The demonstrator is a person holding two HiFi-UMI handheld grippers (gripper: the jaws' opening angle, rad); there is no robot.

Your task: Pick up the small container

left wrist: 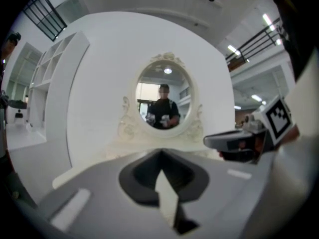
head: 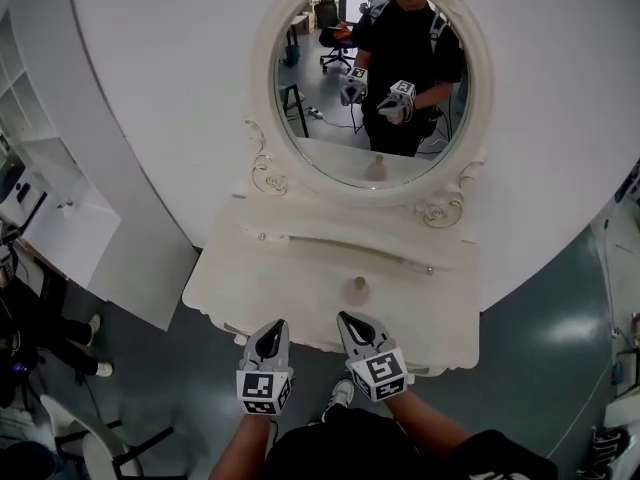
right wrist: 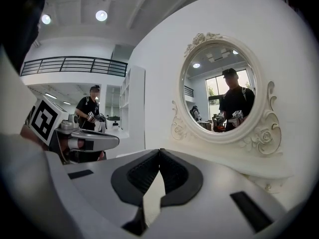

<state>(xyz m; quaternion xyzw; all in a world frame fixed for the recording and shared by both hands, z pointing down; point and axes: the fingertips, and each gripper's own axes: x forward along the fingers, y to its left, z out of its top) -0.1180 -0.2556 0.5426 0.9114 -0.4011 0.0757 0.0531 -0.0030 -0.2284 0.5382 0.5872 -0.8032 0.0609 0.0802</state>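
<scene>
Small container: stands on the white vanity table, mid-top, in front of the oval mirror. It is pale, perhaps a little bottle, but too small to tell.
Left gripper: clenched, jaws meeting with nothing between them. It is at the table's front edge, apart from the container.
Right gripper: likewise clenched and empty. It is just beside the left gripper and nearer the container, not touching it.
Reflection: the person and both grippers.
</scene>
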